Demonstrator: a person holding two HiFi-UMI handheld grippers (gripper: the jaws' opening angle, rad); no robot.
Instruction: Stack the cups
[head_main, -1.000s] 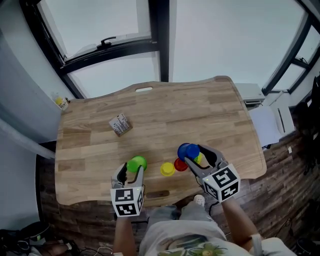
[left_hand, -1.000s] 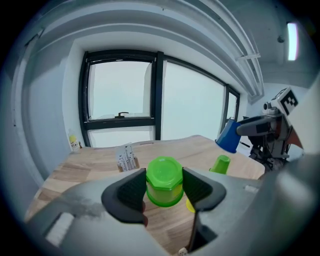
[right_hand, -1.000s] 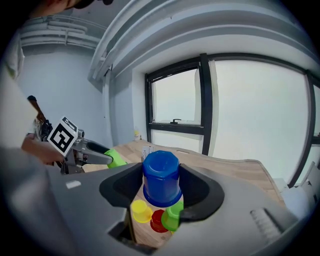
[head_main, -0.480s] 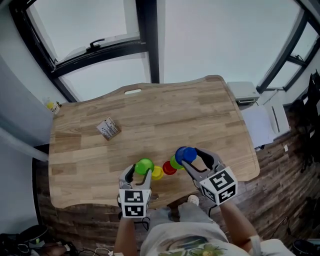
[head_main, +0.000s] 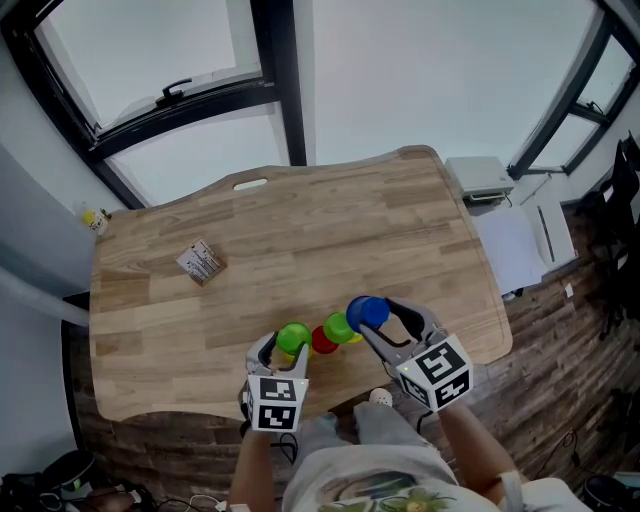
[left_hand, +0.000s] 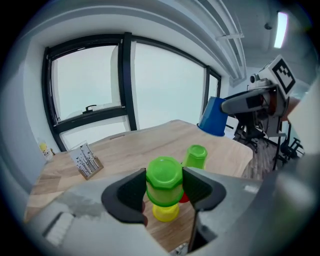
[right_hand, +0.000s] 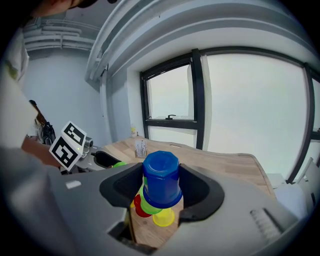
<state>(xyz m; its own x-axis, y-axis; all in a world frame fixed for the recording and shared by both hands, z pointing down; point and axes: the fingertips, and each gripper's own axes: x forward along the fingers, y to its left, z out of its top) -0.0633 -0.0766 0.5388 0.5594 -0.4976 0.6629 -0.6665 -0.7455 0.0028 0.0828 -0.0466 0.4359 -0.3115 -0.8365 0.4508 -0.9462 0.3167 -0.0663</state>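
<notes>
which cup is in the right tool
The blue cup, upside down in the right tool; the left tool holds a green cup.

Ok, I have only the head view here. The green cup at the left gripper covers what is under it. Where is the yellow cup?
Observer: In the left gripper view the yellow cup stands on the table, just below the green cup that the left gripper holds. I cannot tell whether the two touch.
Operator: Are the jaws really on that green cup?
Observer: Yes, both pads press its sides, and its base faces up.
Operator: And the blue cup on the right?
Observer: The right gripper view shows the right gripper shut on the blue cup, base up too, and the left gripper view shows it lifted off the table.
</notes>
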